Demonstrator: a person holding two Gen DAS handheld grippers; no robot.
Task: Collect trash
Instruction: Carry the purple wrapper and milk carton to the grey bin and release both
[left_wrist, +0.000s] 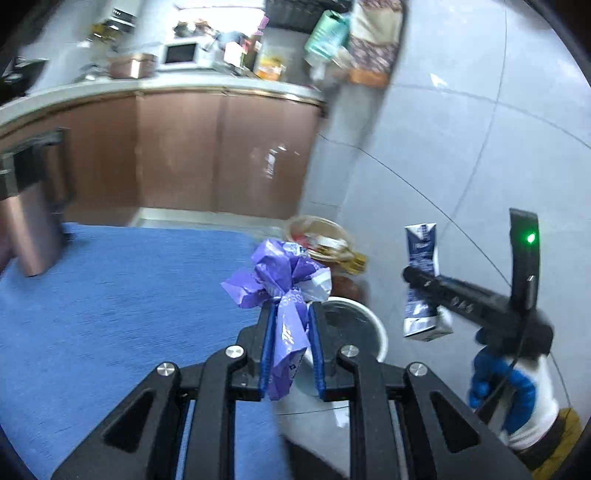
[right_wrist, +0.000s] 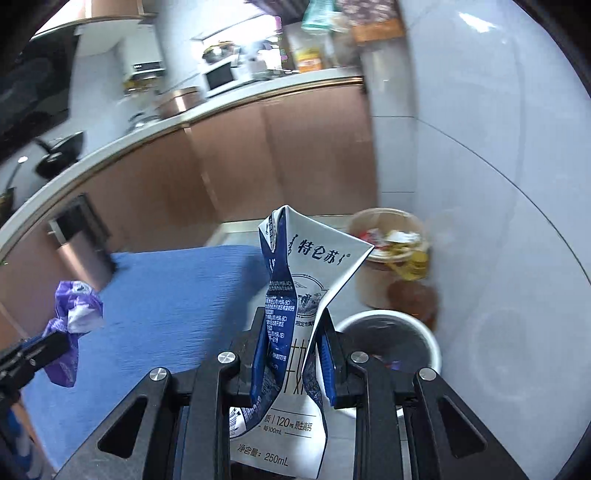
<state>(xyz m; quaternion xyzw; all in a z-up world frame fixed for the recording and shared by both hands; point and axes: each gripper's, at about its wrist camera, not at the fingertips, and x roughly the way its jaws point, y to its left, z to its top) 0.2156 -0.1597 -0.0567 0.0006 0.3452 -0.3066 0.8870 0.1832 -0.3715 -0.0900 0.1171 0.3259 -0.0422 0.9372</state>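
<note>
My left gripper (left_wrist: 290, 314) is shut on a crumpled purple plastic wrapper (left_wrist: 280, 284) and holds it in the air above the blue mat's (left_wrist: 110, 314) right edge, just left of a white-rimmed bin (left_wrist: 373, 325). The wrapper also shows in the right wrist view (right_wrist: 74, 314). My right gripper (right_wrist: 293, 325) is shut on a squashed blue and white milk carton (right_wrist: 303, 280), held above the white-rimmed bin (right_wrist: 424, 332). From the left wrist view the right gripper (left_wrist: 417, 278) holds the carton (left_wrist: 423, 280) to the right of the bin.
A brown paper tub (right_wrist: 369, 284) full of wrappers stands behind the white bin on the grey tile floor. Brown kitchen cabinets (left_wrist: 221, 155) with a cluttered counter run across the back. A copper-coloured pedal bin (left_wrist: 33, 221) stands at the left by the mat.
</note>
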